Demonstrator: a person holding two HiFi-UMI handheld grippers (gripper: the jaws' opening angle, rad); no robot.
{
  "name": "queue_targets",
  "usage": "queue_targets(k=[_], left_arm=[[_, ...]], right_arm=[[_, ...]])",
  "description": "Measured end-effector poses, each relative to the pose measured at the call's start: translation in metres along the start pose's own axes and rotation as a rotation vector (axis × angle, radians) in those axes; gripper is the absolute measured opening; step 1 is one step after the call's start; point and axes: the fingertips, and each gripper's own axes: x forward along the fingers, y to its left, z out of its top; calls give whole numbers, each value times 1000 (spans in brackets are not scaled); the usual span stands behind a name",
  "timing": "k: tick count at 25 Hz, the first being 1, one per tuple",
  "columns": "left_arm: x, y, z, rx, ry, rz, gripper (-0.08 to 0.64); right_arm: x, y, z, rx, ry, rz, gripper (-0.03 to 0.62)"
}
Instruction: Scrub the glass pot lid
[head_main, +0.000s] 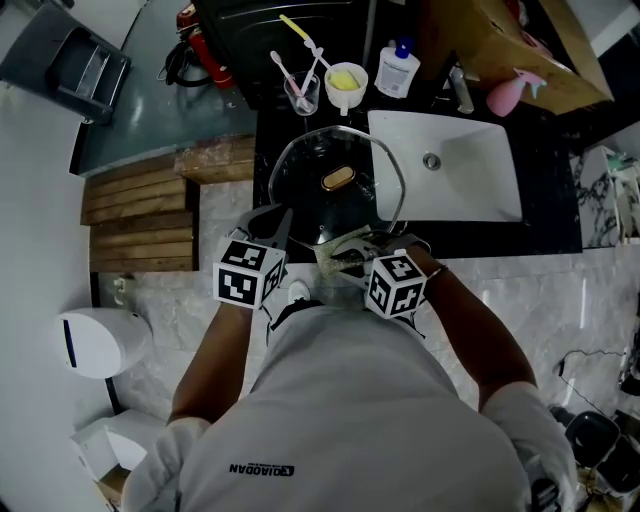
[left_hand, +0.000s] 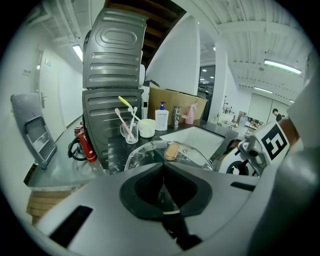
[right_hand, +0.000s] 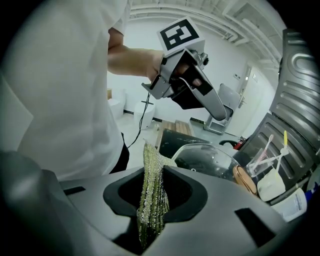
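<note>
The glass pot lid (head_main: 335, 205), with a metal rim and a tan knob (head_main: 338, 178), is held tilted over the black counter left of the sink. My left gripper (head_main: 277, 224) is shut on the lid's near-left rim; in the left gripper view the thin rim (left_hand: 167, 206) runs between its closed jaws (left_hand: 163, 169), with the lid (left_hand: 150, 152) stretching away beyond. My right gripper (head_main: 347, 256) is shut on a yellow-green scrub cloth (right_hand: 150, 200) at the lid's near edge. The right gripper view shows the lid (right_hand: 207, 160) just ahead and the left gripper (right_hand: 192, 92) above it.
A white sink basin (head_main: 470, 175) lies right of the lid. Behind stand a glass with toothbrushes (head_main: 300, 92), a white cup (head_main: 346, 82), a soap bottle (head_main: 399, 70) and a pink spray bottle (head_main: 510, 95). Wooden slats (head_main: 140, 215) sit to the left.
</note>
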Motion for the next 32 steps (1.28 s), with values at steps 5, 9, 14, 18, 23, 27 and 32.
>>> queue_targets(k=[5,9,14,18,23,27,32], left_arm=[[16,-5,8,59,22,-21,17],[38,-10,13,148,55,-50,17],[75,-18,18,240,92,-92,20],[104,-30,18,292,147,-163,130],[122,-37,17,342,191,-212,143],[122,-38,18,363,210,-240,163],[130,-47,13,351,242,-271,206]], right_arm=[[-18,-3,1,46,-13,15,97],[-49,-26,3,147,-100,-93,92],[-109,-86,-31,389,-211,-366,92],[-136,-121,-67,472,-189,-500,92],[-149,-152,-84,524,-203,-577,92],[-145,-171,-82,521,-225,-576,92],[-135,-193,-80,498,-226,-560,92]])
